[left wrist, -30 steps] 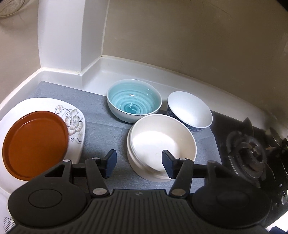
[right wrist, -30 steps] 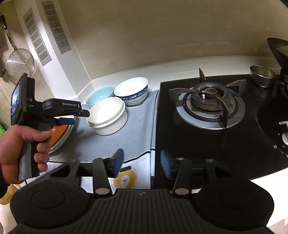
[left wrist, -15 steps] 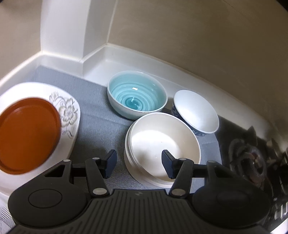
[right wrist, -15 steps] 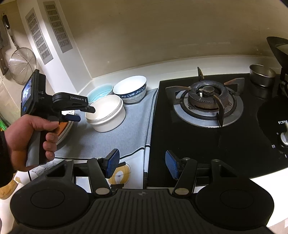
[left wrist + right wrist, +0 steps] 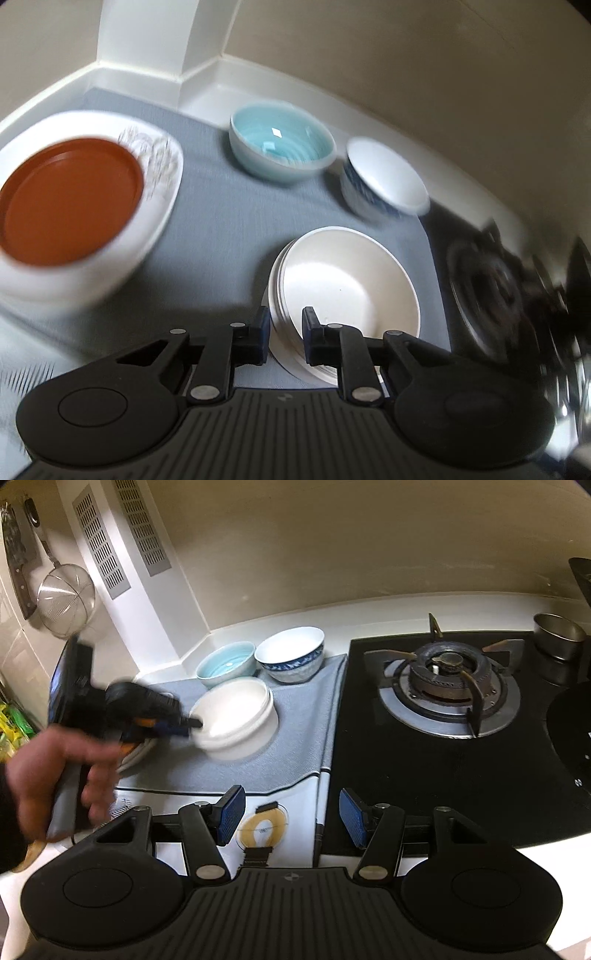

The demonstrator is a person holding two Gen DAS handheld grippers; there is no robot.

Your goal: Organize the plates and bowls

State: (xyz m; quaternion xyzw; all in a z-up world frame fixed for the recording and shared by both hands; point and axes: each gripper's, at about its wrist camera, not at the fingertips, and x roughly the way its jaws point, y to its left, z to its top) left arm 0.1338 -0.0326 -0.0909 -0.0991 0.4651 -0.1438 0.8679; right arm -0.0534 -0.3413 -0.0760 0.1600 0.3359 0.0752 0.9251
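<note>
A cream bowl, which looks like a nested pair, sits on the grey mat. My left gripper is closing with the bowl's near rim between its pads, one pad outside the wall and one inside. The right wrist view shows that gripper and the cream bowl blurred together. Behind them stand a teal bowl and a white bowl with a blue pattern. An orange plate lies on a white floral plate at the left. My right gripper hovers open at the counter's front edge, holding nothing.
A black gas hob with a burner fills the right side, with a steel cup at its back corner. A wire strainer hangs on the left wall. A person's hand holds the left gripper.
The left gripper moved forward and down onto the cream bowl's near rim, and its jaws narrowed from wide apart to tight around the rim. The right gripper stayed put.
</note>
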